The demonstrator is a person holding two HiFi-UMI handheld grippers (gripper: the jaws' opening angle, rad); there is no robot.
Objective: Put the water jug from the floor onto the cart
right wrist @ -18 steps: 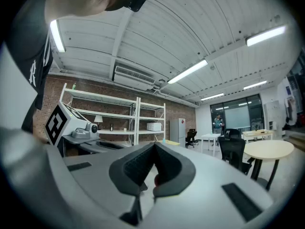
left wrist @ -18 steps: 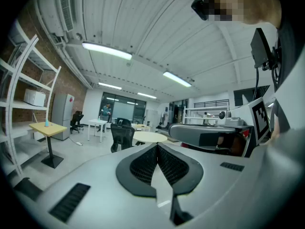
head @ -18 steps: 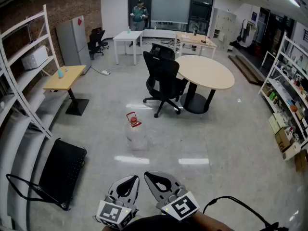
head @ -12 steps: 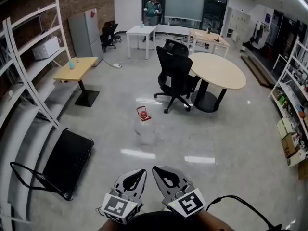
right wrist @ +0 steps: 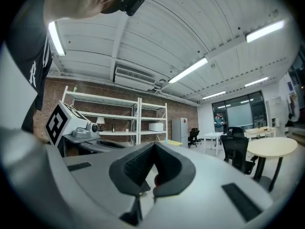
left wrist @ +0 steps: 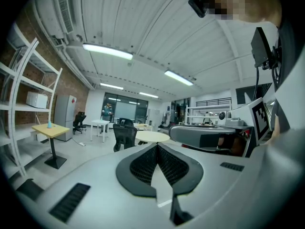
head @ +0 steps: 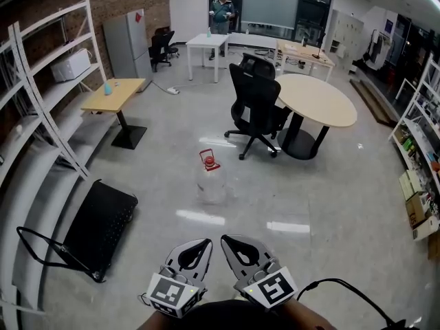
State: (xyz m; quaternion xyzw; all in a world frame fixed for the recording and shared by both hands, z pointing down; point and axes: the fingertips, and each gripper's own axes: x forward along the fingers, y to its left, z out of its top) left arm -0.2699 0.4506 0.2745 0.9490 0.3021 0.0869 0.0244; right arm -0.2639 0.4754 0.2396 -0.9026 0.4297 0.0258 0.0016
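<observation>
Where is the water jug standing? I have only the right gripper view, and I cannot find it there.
Observer: The head view shows the water jug upright on the floor, on this side of the black office chair.
Operator: Where is the cart?
Observer: The cart, black and flat, lies to the jug's left, apart from it, beside the white shelving.
Operator: Is the left tool open?
Observer: No, the left tool is shut and empty.

Head view: high, facing forward and steeply down on the floor (head: 323, 205).
Left gripper view: on the left gripper (left wrist: 157, 144), low, almost level, jaws close.
Right gripper view: on the right gripper (right wrist: 155, 144), low, level.
Shared: round table (head: 317, 98), office chair (head: 256, 102).
</observation>
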